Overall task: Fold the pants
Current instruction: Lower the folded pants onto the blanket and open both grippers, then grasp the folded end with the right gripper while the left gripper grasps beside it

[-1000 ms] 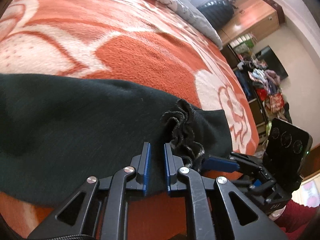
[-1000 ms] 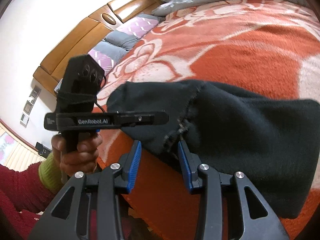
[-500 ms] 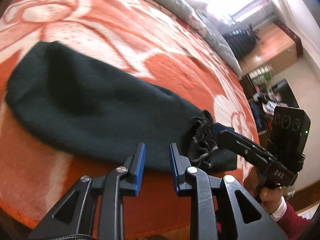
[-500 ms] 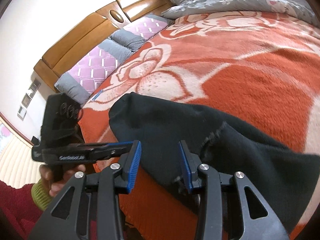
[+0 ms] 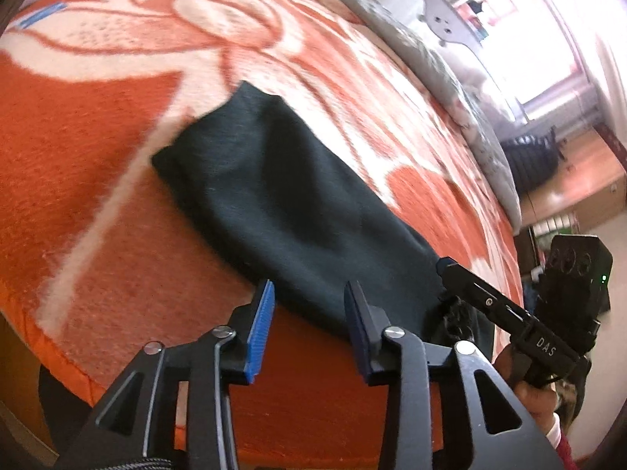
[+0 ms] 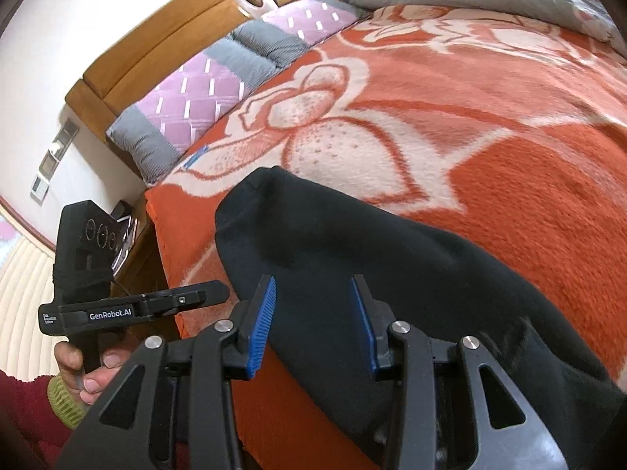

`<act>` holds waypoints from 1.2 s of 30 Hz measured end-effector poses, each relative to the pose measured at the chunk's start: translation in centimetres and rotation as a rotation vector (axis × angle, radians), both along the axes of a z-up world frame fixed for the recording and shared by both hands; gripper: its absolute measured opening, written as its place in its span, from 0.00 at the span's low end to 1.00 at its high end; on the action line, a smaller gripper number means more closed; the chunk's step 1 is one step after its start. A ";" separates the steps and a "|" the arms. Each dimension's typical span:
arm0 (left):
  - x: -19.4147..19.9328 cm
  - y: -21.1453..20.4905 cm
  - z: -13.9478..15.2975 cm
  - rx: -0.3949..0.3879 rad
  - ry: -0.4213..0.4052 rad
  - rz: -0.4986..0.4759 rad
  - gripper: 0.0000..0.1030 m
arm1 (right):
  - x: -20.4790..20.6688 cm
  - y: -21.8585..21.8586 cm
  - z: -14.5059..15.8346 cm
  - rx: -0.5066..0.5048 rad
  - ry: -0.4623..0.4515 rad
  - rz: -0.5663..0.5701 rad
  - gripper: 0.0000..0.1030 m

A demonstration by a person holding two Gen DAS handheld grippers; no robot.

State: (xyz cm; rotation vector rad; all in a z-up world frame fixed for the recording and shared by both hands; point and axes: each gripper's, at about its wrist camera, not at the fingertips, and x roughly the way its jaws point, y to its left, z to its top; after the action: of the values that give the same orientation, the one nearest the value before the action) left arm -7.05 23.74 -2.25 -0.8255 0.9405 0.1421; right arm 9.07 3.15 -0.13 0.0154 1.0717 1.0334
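1. Bedroom setup: orange flowered blanket (image 6: 529, 180) covers the bed, wooden headboard (image 6: 164, 43) behind.
2. Left gripper (image 5: 309, 309) has its blue pads spread apart, gripping nothing, hovering at the near hem. Looks backed off so the cloth can settle.
3. Right gripper (image 6: 313, 313) is also wide apart and empty, over the bunched end.
4. Black pants (image 5: 282, 203) lie as 1 long flat bundle by the bed edge, so I'd guess mostly folded.
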 end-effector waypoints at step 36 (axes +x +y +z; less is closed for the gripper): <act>3.7 5.7 -4.8 -0.074 0.118 0.251 0.57 | 5.7 14.5 -2.4 -0.163 -0.076 0.257 0.45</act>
State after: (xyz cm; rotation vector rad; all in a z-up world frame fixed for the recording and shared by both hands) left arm -3.39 29.45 -7.03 -1.0114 0.9539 0.3784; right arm 14.79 17.64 -2.51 -0.2983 1.1040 1.1631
